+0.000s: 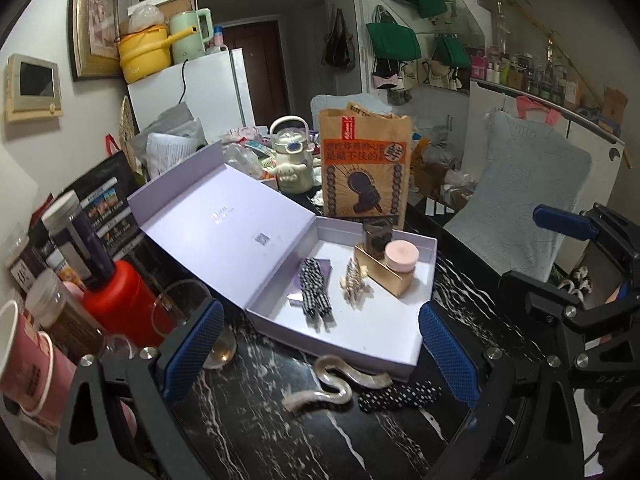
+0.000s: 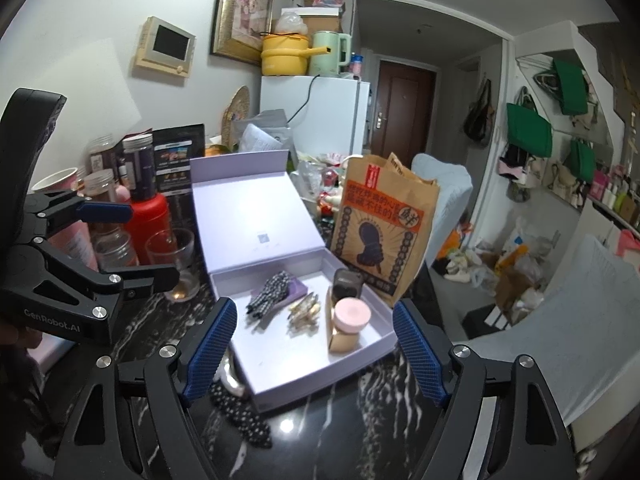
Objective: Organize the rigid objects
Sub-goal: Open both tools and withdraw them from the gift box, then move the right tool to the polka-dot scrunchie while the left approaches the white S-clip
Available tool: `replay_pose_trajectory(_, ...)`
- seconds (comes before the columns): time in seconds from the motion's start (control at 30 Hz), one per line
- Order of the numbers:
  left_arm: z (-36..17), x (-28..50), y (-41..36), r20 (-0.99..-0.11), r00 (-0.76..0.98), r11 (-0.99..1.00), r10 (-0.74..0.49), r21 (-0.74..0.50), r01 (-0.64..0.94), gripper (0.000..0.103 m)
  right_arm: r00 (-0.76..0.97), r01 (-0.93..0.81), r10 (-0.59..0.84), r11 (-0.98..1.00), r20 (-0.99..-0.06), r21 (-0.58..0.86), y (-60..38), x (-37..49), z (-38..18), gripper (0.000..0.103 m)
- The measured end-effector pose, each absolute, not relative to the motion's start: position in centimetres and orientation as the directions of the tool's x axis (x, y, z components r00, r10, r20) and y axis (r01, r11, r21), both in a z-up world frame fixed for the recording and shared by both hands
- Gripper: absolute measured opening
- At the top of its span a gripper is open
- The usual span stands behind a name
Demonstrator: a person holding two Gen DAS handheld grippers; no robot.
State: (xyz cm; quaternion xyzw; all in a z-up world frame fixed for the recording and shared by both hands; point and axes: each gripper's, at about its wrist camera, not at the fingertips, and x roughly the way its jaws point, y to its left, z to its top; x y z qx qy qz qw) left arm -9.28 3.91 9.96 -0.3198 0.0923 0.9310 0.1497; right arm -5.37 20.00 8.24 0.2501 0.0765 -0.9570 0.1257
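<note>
Inside lavender box point(image 2: 320, 364): two hair clips point(image 2: 269, 295), one jar point(image 2: 351, 315).

You are facing a white wall point(image 2: 100, 32) carrying a gilt-framed picture point(image 2: 243, 12) ahead-left of your tongs. A white fridge point(image 2: 316, 112) is standing straight ahead, a dark door point(image 2: 404, 96) beyond it. Green bags point(image 2: 528, 128) are hanging on the right. The black marbled table point(image 2: 344, 420) is lying beneath.
</note>
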Motion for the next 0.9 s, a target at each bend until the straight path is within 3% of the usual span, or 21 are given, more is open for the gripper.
replay_pose_trajectory(0.9, 0.7, -8.4, 2.9, -0.74, -0.599, -0.918, 0.306, -0.062, -0.393, 0.1, -0.694, 0.313, -0.263, -0.948, -0.67, 0.048, 18.4, -3.1, -2.4, 0.081)
